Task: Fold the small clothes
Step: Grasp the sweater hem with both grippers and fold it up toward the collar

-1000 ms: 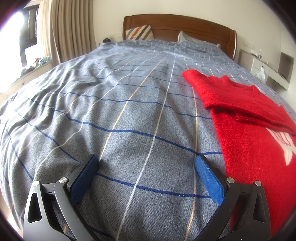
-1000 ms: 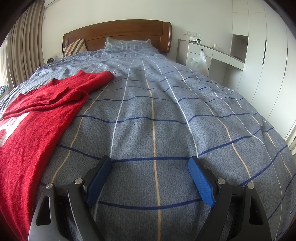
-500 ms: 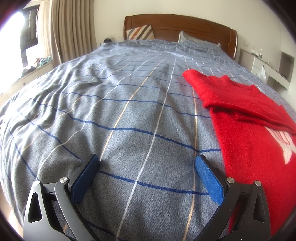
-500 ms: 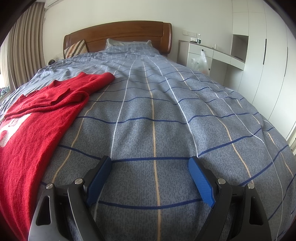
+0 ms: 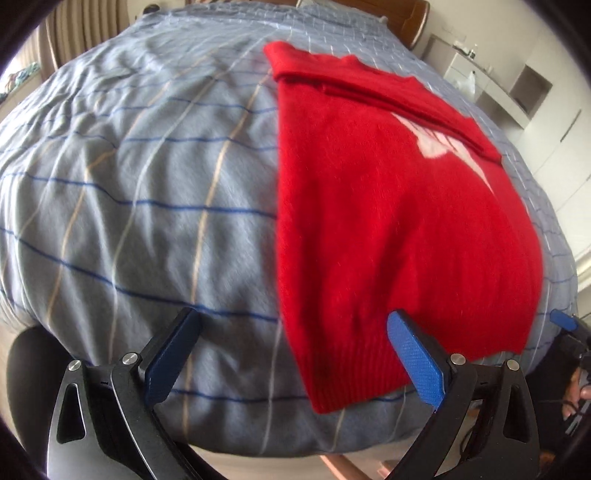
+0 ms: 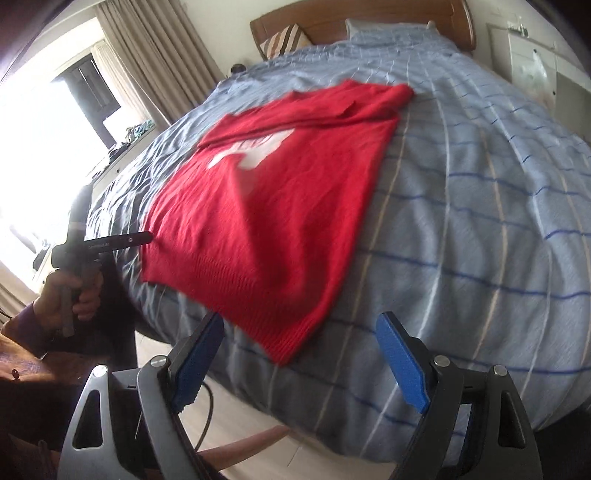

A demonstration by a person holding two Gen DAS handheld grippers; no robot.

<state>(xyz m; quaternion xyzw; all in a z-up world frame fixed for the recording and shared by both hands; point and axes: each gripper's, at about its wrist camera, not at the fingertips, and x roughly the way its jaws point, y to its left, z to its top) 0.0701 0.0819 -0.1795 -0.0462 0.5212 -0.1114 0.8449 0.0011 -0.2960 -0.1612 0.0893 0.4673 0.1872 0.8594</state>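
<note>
You hold both the left hand-held gripper (image 5: 291, 354) and right hand-held gripper (image 6: 299, 354) spread wide and empty above the red sweater (image 5: 388, 221) hem on the bed (image 5: 129, 184); next, pinch its two bottom corners.

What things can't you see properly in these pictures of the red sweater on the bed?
- White design on the red sweater: a folded sleeve covers part of it in both views, and motion blur smears the rest.
- Headboard: cut off by the top edge in the left wrist view.
- Left gripper and right gripper: both open and empty, but their handles run off the bottom edge.
- Items on the white desk: too small.
</note>
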